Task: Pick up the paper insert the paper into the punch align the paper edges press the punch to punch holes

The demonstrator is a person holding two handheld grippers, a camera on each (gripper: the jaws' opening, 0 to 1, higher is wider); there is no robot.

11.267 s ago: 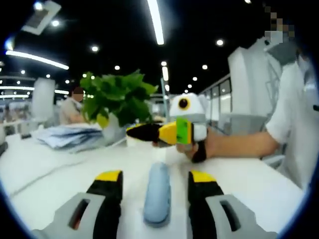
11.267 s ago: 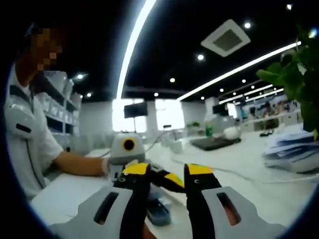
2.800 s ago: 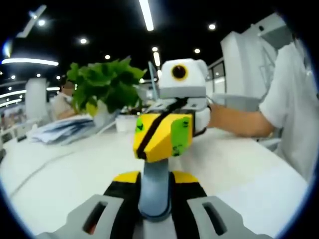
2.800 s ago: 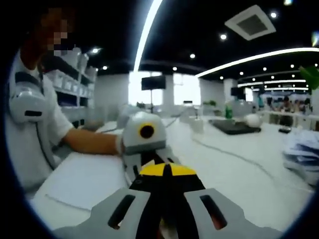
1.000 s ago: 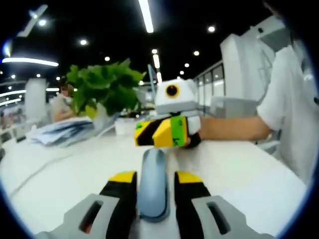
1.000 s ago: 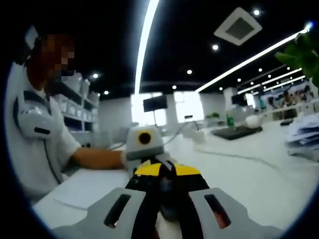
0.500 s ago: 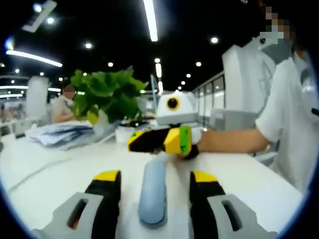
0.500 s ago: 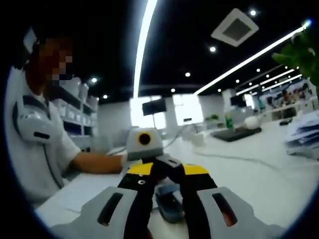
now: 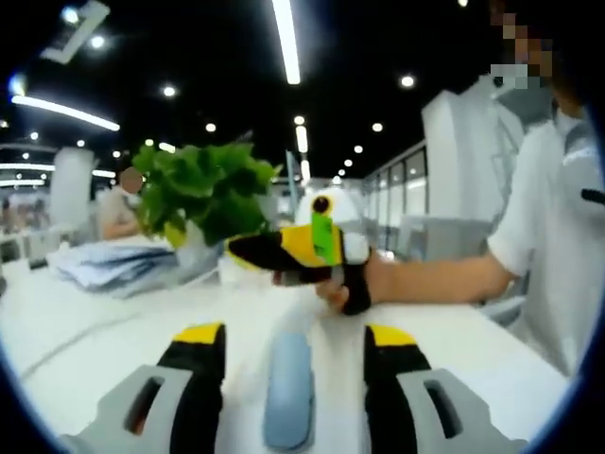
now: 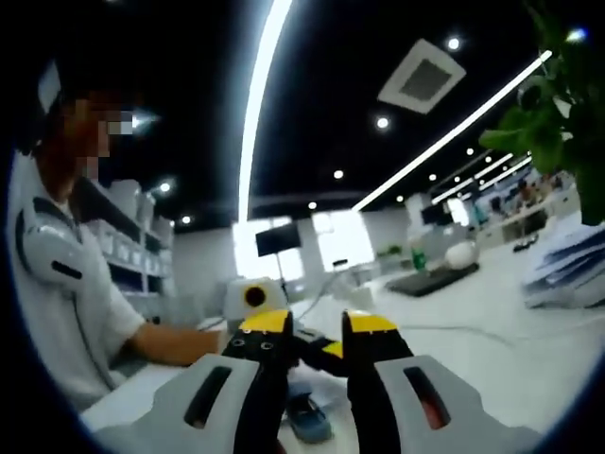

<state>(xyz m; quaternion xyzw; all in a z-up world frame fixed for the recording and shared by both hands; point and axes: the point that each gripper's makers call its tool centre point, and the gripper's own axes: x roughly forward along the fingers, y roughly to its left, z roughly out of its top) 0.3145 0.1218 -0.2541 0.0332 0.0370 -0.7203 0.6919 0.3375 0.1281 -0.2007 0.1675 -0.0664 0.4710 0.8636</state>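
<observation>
The white surface (image 9: 113,331) stretches under and ahead of both grippers. A person in a white short-sleeved shirt (image 9: 553,236) sits to the right of the left gripper; in the right gripper view the same person (image 10: 66,312) is at the left. A green plant (image 9: 203,189) stands on the surface ahead of the left gripper, a little to its left, and a stack of papers (image 9: 113,265) lies further left of it.

The left gripper (image 9: 293,336) has its jaws wide apart, and they hold nothing. The blue-grey punch (image 9: 288,388) lies on the surface between these two jaws, and I cannot tell if it touches them. The right gripper (image 9: 274,253) is held by a hand (image 9: 345,288) in the air ahead, above the far end of the punch.

In the right gripper view the right gripper (image 10: 307,326) has its jaws apart with a moderate gap, and nothing is between them. The punch (image 10: 307,416) lies below it. The left gripper (image 10: 326,352) is just behind the jaws, partly hidden
</observation>
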